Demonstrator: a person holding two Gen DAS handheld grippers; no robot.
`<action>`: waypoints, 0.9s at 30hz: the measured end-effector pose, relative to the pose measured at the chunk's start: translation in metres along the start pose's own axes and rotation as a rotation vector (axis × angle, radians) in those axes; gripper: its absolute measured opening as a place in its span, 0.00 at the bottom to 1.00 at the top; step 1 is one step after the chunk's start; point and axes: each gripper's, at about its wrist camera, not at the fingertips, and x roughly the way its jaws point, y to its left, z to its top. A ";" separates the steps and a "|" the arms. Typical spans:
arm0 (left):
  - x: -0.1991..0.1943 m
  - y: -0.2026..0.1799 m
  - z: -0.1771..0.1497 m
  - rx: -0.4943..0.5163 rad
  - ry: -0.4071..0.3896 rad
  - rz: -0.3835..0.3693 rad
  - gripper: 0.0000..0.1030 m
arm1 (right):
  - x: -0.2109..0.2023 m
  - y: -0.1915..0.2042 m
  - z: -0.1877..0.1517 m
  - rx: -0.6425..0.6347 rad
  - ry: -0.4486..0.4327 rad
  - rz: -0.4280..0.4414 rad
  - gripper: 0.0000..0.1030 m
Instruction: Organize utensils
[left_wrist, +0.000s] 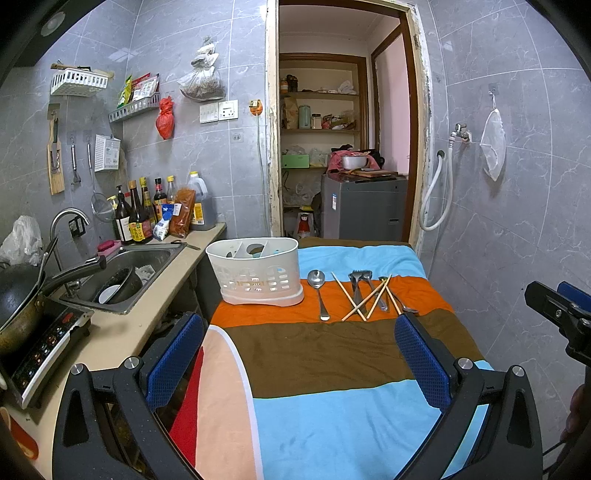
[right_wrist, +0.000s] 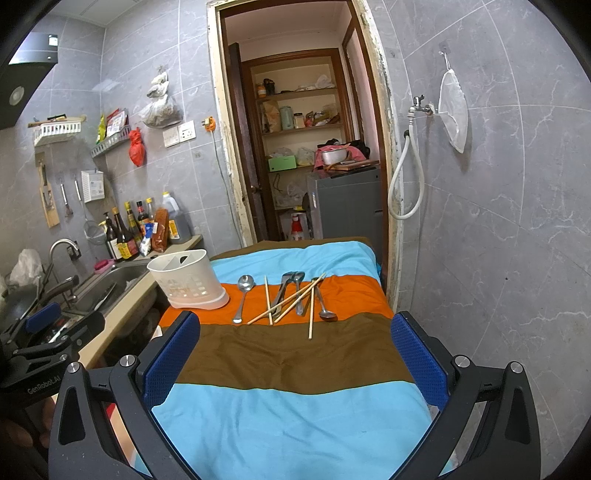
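So start with the lone spoon (right_wrist: 243, 295) — it lies apart on the orange stripe of the cloth-covered surface (right_wrist: 295, 424), just beside the white caddy (right_wrist: 188, 282), while the chopsticks (right_wrist: 291, 301) cross over the other cutlery. Both the left hand-held gripper (left_wrist: 299, 354) and right hand-held gripper (right_wrist: 295, 354) gape wide, holding nothing — pinch the handle, not the bowl.
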 end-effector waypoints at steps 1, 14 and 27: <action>0.000 0.000 0.000 0.000 0.000 0.000 0.99 | 0.000 0.000 0.000 0.001 0.000 0.000 1.00; 0.003 0.004 0.004 0.001 -0.005 0.012 0.99 | 0.003 0.001 0.000 0.000 0.000 0.000 1.00; 0.029 0.022 0.029 0.006 -0.045 -0.006 0.99 | 0.024 0.009 0.019 0.009 -0.020 -0.055 1.00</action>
